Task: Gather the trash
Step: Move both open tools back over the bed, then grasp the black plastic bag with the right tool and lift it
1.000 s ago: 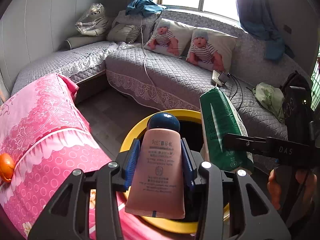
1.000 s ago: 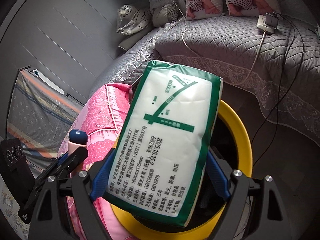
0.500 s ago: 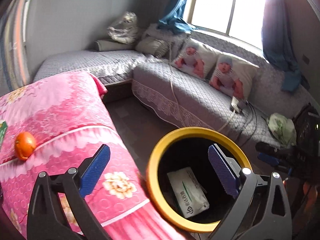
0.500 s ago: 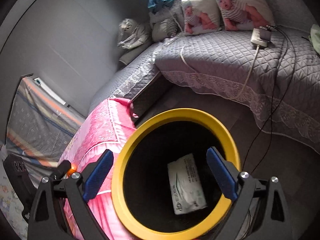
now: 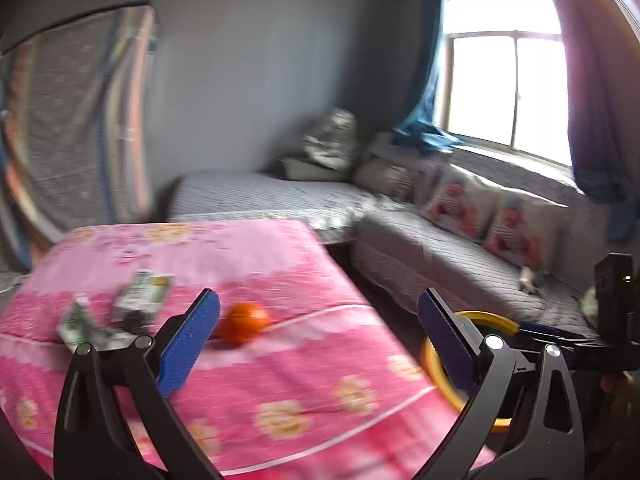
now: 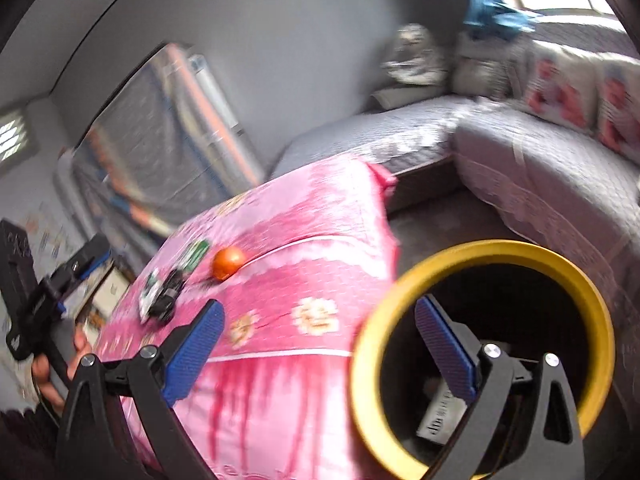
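The left gripper (image 5: 318,338) stands spread wide with nothing between its blue pads (image 5: 188,342); its jaws have just been opening, and the space between them is bare. The right gripper (image 6: 320,350) is likewise released — its jaws have just been opening too, and no item sits between its pads (image 6: 194,352).

In the left wrist view, a pink flowered cover (image 5: 280,380) fills the lower half. On it, at about ten o'clock from the gripper, lie a green-and-white carton (image 5: 142,294) and a crumpled green-and-white wrapper (image 5: 78,326), close together, with a small dark item between them that is too blurred to name. An orange (image 5: 244,322) rests just beside the left pad's tip. At three o'clock the yellow rim of the trash bin (image 5: 490,318) shows behind the right pad.

In the right wrist view, the trash bin (image 6: 560,256) sits at four o'clock, its mouth open — a white packet (image 6: 442,416) lies inside at the bottom. The orange (image 6: 228,263) and the wrappers (image 6: 192,256) lie on the pink cover at ten o'clock. A hand (image 6: 52,364) holds the other gripper at nine o'clock. A grey quilted sofa (image 6: 540,160) runs along the far side.
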A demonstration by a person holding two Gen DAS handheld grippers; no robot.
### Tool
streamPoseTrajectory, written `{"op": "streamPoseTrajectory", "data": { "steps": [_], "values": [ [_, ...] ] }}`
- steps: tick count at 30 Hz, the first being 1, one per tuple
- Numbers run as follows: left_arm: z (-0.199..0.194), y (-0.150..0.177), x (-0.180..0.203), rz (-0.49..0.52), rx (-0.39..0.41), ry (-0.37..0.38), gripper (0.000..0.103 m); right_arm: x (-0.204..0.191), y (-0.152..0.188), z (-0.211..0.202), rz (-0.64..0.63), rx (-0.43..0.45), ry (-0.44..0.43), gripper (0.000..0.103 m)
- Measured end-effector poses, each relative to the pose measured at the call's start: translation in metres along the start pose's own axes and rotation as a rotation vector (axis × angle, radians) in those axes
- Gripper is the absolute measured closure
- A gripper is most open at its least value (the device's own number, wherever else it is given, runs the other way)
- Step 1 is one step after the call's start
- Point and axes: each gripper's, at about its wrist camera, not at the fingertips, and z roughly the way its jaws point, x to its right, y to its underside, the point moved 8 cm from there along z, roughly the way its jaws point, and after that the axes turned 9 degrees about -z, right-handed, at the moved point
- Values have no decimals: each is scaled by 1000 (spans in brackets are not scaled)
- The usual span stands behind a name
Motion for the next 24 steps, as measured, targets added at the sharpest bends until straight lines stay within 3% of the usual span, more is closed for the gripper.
{"op": "streamPoseTrajectory", "data": {
  "steps": [6, 10, 17, 24],
  "values": [
    [-54, 2, -135, -116, 45, -264, 8, -125, -8, 65, -241, -122, -225, 10],
    [-88, 11, -206, -226, 65, -381, 8, -199, -5, 110, -420, -189, -276, 10],
    [-114, 23, -253, -348, 73, -404, 8, -270, 11, 174, -592, -320, -350, 11],
    [-108, 31, -254, -352, 54, -375, 8, -294, 22, 233, -695, -442, -295, 28]
  ]
}}
